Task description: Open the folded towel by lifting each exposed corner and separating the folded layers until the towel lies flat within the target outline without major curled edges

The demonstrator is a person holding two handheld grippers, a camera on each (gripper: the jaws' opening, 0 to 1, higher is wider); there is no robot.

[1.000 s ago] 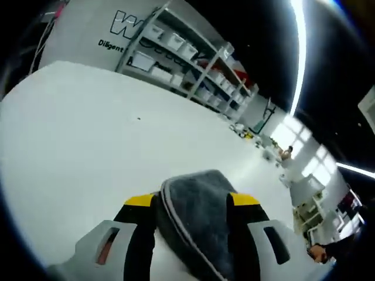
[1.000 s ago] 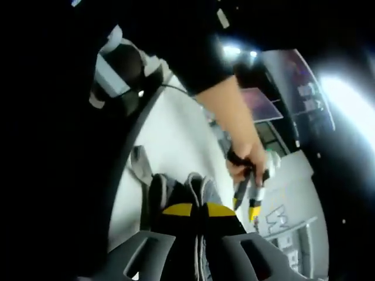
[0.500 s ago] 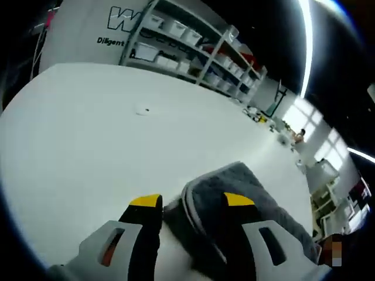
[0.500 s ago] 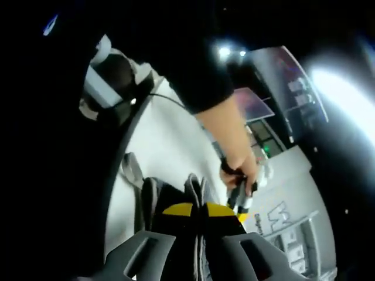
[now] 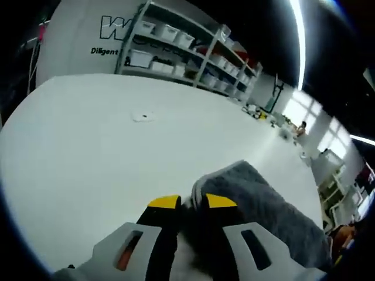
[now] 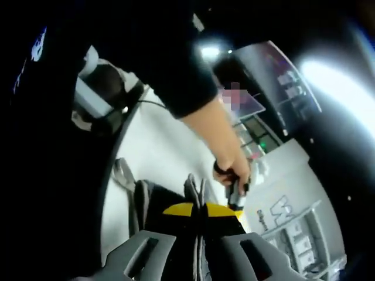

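Left gripper view: the left gripper [image 5: 192, 203] has its jaws drawn close on the near edge of the towel [image 5: 258, 202], apparently pinching a fold, likely so a layer can be peeled up. From the gripper the grey towel runs off right, lying on the white counter [image 5: 99, 146].

Right gripper view: the right gripper [image 6: 197, 209] is clenched on an upright pleat of towel, probably anchoring that side. Beyond the towel, a hand [image 6: 229, 168] grips the other gripper's handle.

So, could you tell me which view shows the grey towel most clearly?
The left gripper view: the towel lies lit on the white table. In the right gripper view, only dim folds rise past the gripper.
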